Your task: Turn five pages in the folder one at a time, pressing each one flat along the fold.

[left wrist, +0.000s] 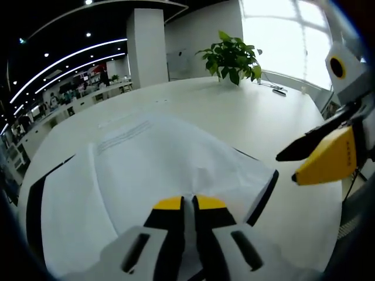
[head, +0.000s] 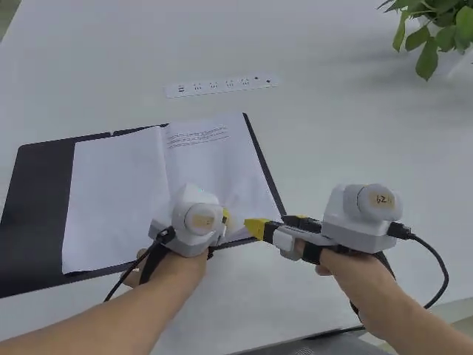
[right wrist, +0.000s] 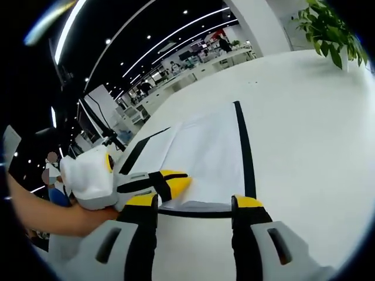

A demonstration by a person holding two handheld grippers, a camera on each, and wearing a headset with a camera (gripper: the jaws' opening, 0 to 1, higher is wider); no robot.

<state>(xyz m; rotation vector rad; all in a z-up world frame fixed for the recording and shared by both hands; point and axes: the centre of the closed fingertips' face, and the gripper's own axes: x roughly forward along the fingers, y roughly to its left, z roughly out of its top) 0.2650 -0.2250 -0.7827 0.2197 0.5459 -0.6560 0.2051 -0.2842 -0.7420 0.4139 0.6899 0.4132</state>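
Open folder (head: pixel 37 214), page (head: pixel 207 170) inside, left gripper (left wrist: pixel 188 202) pinching

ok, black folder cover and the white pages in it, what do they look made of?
The black folder cover looks like matte plastic or coated card: even, no glare, lying flat; which one is unclear. The white pages look like thin matte paper: printed lines on top, soft wrinkles where the left gripper pinches one.

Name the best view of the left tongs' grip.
Left gripper view: the left tongs pinch the page head-on. The right gripper view shows them side-on at the page's edge; in the head view the gripper's body hides the pinch.
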